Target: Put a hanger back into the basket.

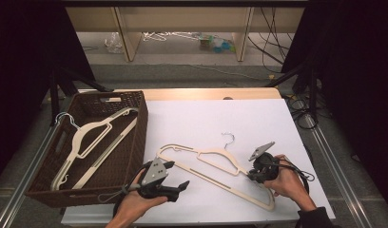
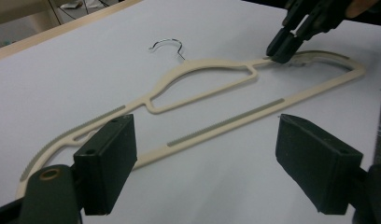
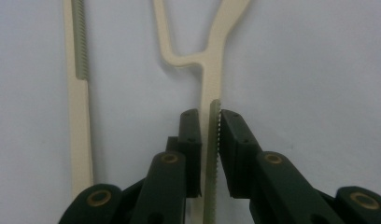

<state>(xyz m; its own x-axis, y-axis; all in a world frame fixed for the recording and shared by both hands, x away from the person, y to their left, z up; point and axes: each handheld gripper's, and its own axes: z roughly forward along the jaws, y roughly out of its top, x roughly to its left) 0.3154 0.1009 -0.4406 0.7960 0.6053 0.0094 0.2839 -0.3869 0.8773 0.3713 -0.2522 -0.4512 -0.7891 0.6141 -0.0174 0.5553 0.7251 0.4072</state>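
Cream hanger [image 1: 216,167]: lies flat on the white sheet [image 1: 220,121] covering the desk [image 1: 192,94], toward the near edge in the high view. Its long axis runs from about 10 o'clock to 4 o'clock; the metal hook [image 1: 227,139] points toward 12 o'clock, away from the person. The straight lower bar faces the person's side. Grey ribbed strips sit on the shoulders and on the bar.

Right gripper [image 1: 257,174]: at the hanger's 4 o'clock end, held in the right hand [image 1: 286,183]. In the right gripper view its jaws are closed on the hanger's shoulder arm, with the ribbed strip between the pads [image 3: 235,140]. The left gripper view shows the same grip at the far end of the hanger [image 2: 212,88].

Left gripper [image 1: 175,176]: near the hanger's 10 o'clock end, held in the left hand [image 1: 135,204], just short of the bar. Its jaws stand wide apart, gripping nothing; in the left gripper view the hanger lies on the sheet beyond them.

Brown wicker basket [image 1: 135,142]: at 9 o'clock on the desk, beside the sheet. A second cream hanger [image 1: 94,137] lies inside it, long axis running from about 7 o'clock to 1 o'clock.
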